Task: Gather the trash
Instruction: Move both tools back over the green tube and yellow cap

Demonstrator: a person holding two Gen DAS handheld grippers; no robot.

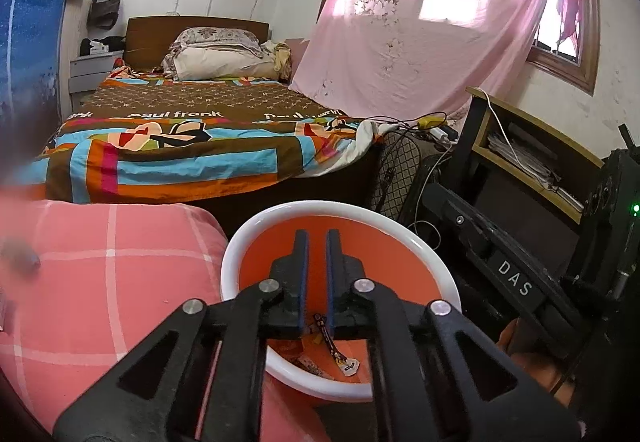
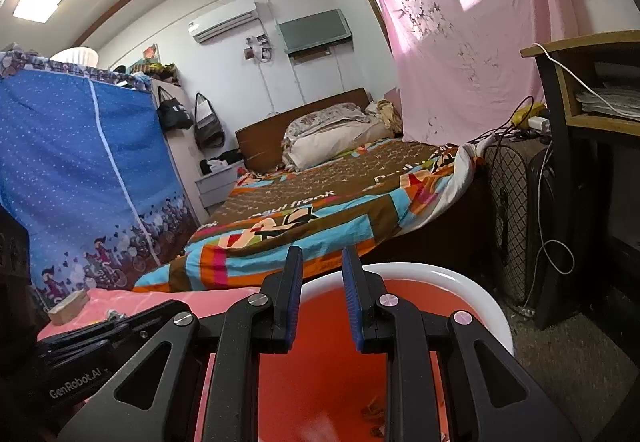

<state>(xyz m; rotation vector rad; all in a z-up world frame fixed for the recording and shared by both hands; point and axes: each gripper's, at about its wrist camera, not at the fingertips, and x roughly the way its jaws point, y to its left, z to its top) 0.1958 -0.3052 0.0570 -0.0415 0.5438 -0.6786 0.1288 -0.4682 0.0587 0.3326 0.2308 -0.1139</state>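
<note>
Hovering over the bin: left gripper (image 1: 317,238), fingers parted by a narrow gap with nothing between them, released; right gripper (image 2: 322,256), fingers likewise a little apart and empty.

Item: orange bin (image 1: 400,226) with a white rim, centre to lower centre of both wrist views, beside a pink checked cushion (image 1: 112,274) at lower left.

Contents: trash (image 1: 340,358), a few wrappers and a dark strip with a tag, on the bin's floor at lower centre of the left view, below and behind the left gripper's fingertips. In the right view only a dim scrap shows at the bottom.

Hazards, judged: both grippers crowd one opening, so they could knock together or tip the bin by its rim. The cables (image 2: 554,242) trailing at the right of the frame could snag a withdrawing hand.
</note>
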